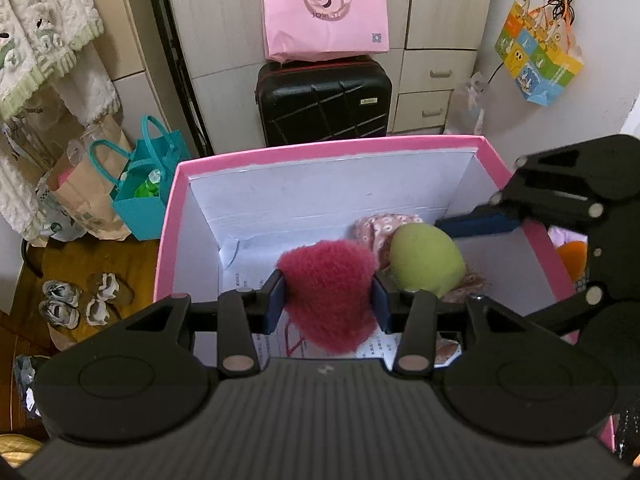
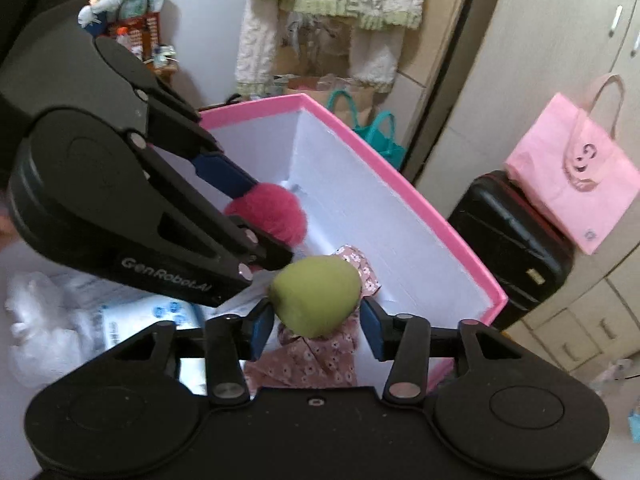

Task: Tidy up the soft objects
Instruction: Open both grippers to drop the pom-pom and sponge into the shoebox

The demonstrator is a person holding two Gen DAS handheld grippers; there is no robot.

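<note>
A fluffy red plush [image 1: 328, 296] hangs between the blue pads of my left gripper [image 1: 328, 305], which is shut on it, just inside the near end of a pink box [image 1: 320, 147] with white walls. In the right wrist view the same plush [image 2: 272, 212] shows beyond the left gripper's fingers [image 2: 228, 176]. A green soft ball [image 2: 316, 300] lies on pink floral cloth [image 2: 312, 364] inside the box [image 2: 400, 184]. My right gripper [image 2: 316, 330] straddles the ball, with a thin gap at the right pad. From the left wrist, the ball [image 1: 426, 260] sits under the right gripper's pad [image 1: 476, 222].
Behind the box stands a black suitcase [image 1: 324, 100] with a pink bag [image 1: 324, 12] on top, in front of drawers [image 1: 432, 92]. A teal bag [image 1: 148, 196], a brown paper bag [image 1: 80, 200] and shoes [image 1: 80, 300] lie left of it. White plastic bags [image 2: 60, 320] sit beside the box.
</note>
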